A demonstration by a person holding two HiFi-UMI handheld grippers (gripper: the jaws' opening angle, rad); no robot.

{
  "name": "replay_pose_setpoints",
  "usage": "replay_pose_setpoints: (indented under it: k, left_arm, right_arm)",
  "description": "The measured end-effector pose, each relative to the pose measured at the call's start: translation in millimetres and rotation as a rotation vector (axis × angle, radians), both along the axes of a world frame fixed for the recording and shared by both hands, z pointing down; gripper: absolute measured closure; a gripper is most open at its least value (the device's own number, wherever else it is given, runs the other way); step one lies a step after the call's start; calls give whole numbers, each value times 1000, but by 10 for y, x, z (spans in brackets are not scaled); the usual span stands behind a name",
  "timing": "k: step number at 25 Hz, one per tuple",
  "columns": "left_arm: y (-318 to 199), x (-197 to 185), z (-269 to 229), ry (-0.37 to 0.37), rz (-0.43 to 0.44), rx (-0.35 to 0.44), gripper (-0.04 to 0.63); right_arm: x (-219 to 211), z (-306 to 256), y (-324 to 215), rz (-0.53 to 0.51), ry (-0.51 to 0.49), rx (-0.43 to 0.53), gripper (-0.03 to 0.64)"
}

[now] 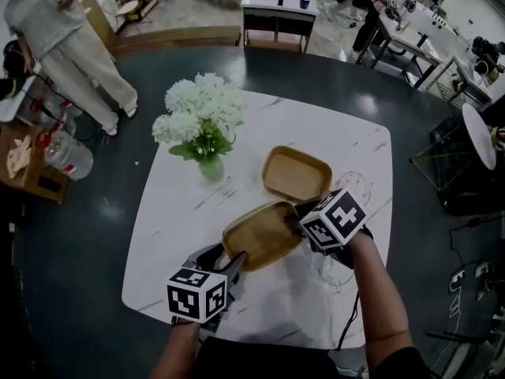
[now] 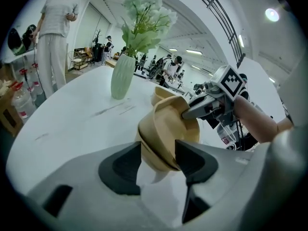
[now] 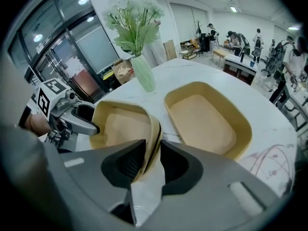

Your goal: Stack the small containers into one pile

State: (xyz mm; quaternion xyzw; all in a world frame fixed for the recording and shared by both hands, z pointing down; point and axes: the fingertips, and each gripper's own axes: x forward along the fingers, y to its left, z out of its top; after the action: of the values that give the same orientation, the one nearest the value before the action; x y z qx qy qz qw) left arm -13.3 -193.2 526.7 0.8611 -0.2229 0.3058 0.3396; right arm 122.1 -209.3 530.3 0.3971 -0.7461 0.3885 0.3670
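Two tan oval containers are on the white marble table [image 1: 181, 212]. One container [image 1: 296, 174] [image 3: 204, 117] lies flat on the table, empty. The other container [image 1: 263, 235] [image 2: 168, 126] [image 3: 118, 126] is tilted just in front of it, between both grippers. My right gripper [image 1: 295, 224] [image 3: 153, 150] is shut on its right rim, the thin wall pinched between the pads. My left gripper [image 1: 234, 260] [image 2: 159, 153] stands open around its near-left corner, with white table showing between one pad and the wall. That rim looks double-layered; I cannot tell if it is two nested pieces.
A pale green vase with white flowers [image 1: 203, 121] [image 2: 122, 76] [image 3: 144, 73] stands at the table's back left. Clear glassware [image 1: 353, 185] sits near the right edge. A person [image 1: 67, 38] stands on the dark floor to the left, near boxes and a water bottle [image 1: 69, 156].
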Motion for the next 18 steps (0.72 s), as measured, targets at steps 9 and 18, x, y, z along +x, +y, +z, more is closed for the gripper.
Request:
replay_pose_setpoints:
  k: [9,18]
  left_arm:
    - [13,22,15,33,-8,-41,380]
    - [-29,6,-93,89,-9,-51,403]
  right_arm:
    - [-26,55,2,-28,0,-36,529]
    - [-14,-36,-73,19,26,-14,571]
